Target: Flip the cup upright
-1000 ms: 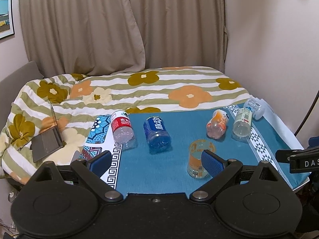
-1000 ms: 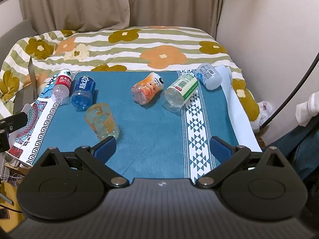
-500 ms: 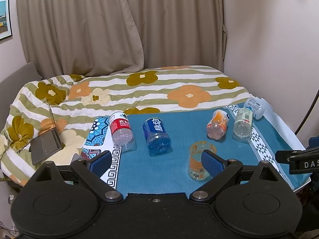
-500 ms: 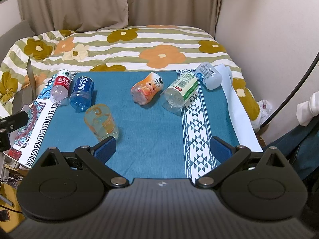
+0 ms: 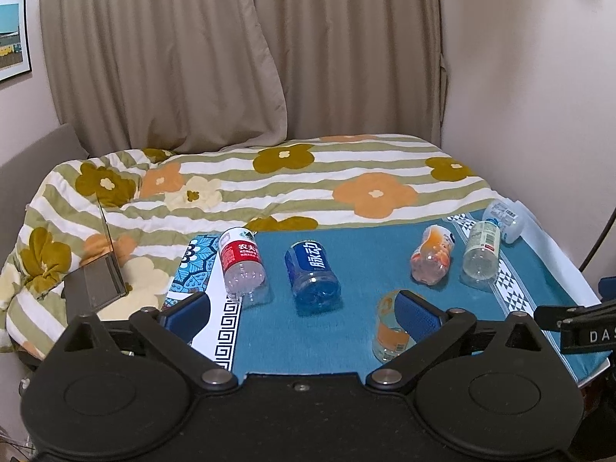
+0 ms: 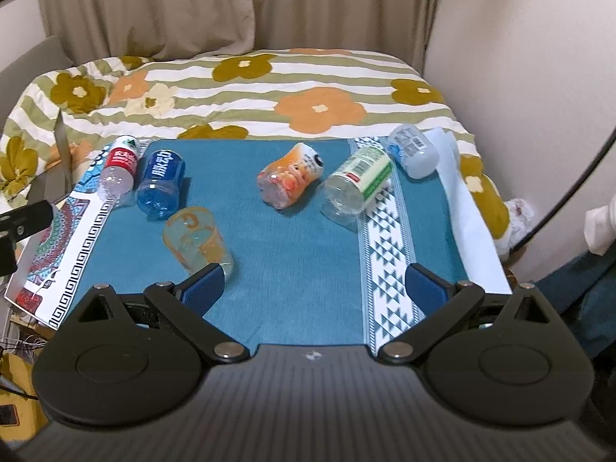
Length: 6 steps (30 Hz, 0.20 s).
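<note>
Right wrist view: cup (image 6: 197,239) just beyond right tool (image 6: 313,286) left finger; both tools spread, empty.

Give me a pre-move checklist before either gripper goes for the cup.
1. Left gripper open: ok.
2. Right gripper open: ok.
3. Cup untouched by either gripper: ok.
4. Cup apart from the blue bottle: ok.
5. Cup lined up between a gripper's fingers: not ok, it sits off to one side in both views.
6. Which end of the cup is open: cannot tell.
</note>
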Tool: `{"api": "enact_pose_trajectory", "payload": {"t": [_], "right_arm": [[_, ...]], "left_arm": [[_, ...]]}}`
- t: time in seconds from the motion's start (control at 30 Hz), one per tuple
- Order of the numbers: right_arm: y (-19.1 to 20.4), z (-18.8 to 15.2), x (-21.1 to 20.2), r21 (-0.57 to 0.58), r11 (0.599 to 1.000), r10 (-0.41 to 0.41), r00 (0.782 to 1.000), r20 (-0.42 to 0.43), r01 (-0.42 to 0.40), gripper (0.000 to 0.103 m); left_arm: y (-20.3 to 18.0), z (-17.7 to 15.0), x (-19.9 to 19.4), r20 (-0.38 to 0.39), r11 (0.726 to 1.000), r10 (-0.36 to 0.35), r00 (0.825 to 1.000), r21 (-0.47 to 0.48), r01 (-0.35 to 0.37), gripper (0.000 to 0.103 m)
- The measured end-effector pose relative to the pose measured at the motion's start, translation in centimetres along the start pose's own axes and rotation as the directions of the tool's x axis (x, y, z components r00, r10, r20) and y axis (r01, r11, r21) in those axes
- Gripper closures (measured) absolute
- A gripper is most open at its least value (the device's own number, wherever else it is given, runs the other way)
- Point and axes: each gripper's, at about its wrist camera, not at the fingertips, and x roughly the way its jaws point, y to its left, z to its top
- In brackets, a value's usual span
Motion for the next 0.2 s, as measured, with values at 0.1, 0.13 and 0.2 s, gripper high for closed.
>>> {"api": "enact_pose_trajectory", "payload": {"t": [0.1, 0.13, 0.2], "right_arm": [[0.4, 0.3, 1.1, -0.037, 0.998, 0.045, 0.999, 0.009, -0.045, 0.000], [0.8, 0.4, 1.5, -0.054, 0.997, 0.063, 0.998, 0.014, -0.062, 0.000], [1.7, 0.3, 2.9, -0.088, 0.990, 0.107, 0.994, 0.016, -0.106, 0.000]], "left_arm": [[0.3, 0.1, 0.3, -0.002, 1.000, 0.003, 1.000, -0.011, -0.003, 0.000], [0.4, 0.2, 0.4, -0.006, 1.000, 0.007, 1.000, -0.015, -0.007, 0.000], [0.6, 0.2, 0.7, -0.014, 0.999, 0.030, 0.999, -0.017, -0.031, 0.000]]}}
